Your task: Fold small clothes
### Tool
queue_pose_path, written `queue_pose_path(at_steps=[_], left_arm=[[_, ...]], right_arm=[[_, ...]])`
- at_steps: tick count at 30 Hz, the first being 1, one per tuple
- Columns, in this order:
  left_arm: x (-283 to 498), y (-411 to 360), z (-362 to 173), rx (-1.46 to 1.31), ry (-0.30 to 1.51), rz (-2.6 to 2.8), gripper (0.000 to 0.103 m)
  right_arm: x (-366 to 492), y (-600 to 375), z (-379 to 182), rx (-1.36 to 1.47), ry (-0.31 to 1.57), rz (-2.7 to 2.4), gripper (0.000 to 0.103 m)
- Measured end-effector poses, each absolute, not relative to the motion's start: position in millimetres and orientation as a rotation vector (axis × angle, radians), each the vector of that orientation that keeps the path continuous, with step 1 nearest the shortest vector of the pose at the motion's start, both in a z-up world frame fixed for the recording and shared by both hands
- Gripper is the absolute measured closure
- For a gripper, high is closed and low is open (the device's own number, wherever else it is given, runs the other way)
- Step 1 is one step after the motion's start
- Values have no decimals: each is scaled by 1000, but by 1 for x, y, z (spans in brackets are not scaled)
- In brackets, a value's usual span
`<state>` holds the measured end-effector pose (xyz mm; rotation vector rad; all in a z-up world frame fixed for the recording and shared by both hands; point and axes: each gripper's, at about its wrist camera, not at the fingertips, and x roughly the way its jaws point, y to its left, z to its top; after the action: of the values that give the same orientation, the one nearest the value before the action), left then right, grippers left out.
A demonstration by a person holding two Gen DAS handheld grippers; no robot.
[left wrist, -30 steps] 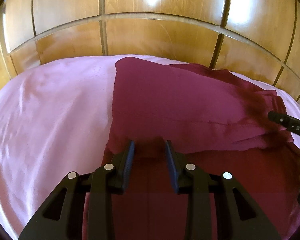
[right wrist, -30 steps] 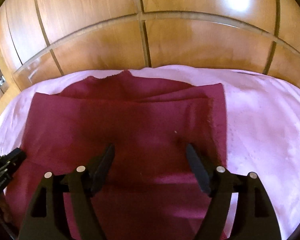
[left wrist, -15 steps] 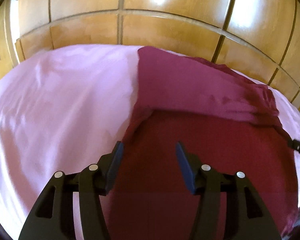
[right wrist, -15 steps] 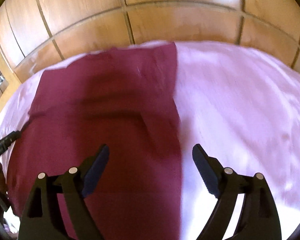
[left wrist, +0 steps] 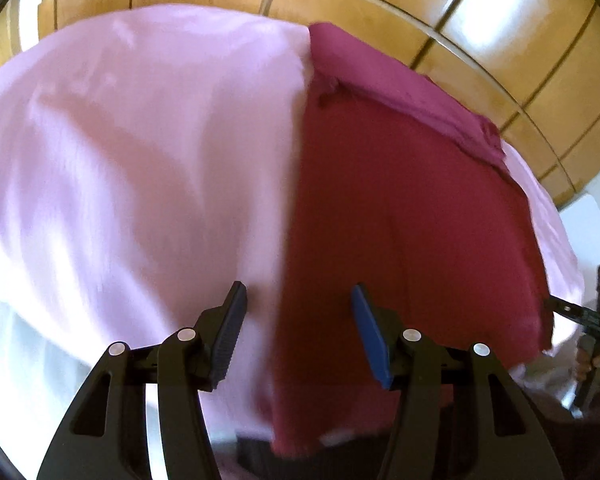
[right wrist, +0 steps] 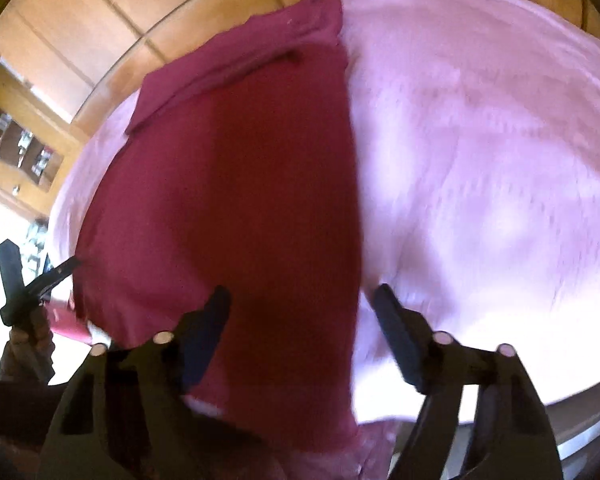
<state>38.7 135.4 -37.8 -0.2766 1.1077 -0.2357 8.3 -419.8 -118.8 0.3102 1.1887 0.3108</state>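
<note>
— Where is the cloth lying now, as you see it from there?

— The dark red garment (left wrist: 400, 216) lies flat on the pink sheet (left wrist: 140, 160) and reaches from the far edge, near the wooden panels (left wrist: 480, 32), to the near edge, where its end hangs a little over. At the far edge a folded band of it makes a thicker strip. On both sides of it there is wide bare sheet, so there is room to move.

— And the two grippers?

— The left gripper (left wrist: 298, 320) hangs over the near edge with its jaws apart, above the left border of the garment, and nothing is clamped between them. The right gripper (right wrist: 300, 316) is above the right border; its jaws are closing, but the pads do not press on the cloth.

— What can you not make out?

— Both views are blurred, so the weave is not clear. The sheet looks smooth and a little shiny with soft wrinkles. The near corners of the garment are cut off behind the gripper bodies. A hand (right wrist: 28, 340) in the right wrist view is only partly seen.
</note>
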Motion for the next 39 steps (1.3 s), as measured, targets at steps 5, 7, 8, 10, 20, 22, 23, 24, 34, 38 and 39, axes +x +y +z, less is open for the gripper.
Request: queue_pose_path(at_steps=[5,7,8,10,20,22,23,24,34,38,39], left_arm=[[24,121,-48,-201,1163,-234,67],[26,123,-43,-194,1171,-256,95],[26,127,-36,-219,1161,-287,96],[25,132,-21,-271,1115,-345,96],[88,139,34,-442,921,-480,97],[114,139,38,-474,915,-470,96],[126,138,38,-482,913,-456,96],[143,138,38,-496,910,-429,96],[209,184,13,-720,871,-191,29],[185,182,-14,-620,950,-218,29],[172,177,-22,-583,965,-247,29]], right_arm=[[0,-404,-121,269,1228,361,79],[2,-401,-119,268,1231,373,94],[3,-400,-115,271,1226,381,94],[6,-400,-104,288,1200,423,95],[69,-419,-50,484,985,468,95],[92,-426,-48,509,958,437,95],[108,-429,-50,527,950,421,95],[119,-431,-52,536,951,407,95],[180,-460,-65,597,910,270,23],[151,-474,-79,596,938,261,18],[147,-475,-83,588,952,262,18]])
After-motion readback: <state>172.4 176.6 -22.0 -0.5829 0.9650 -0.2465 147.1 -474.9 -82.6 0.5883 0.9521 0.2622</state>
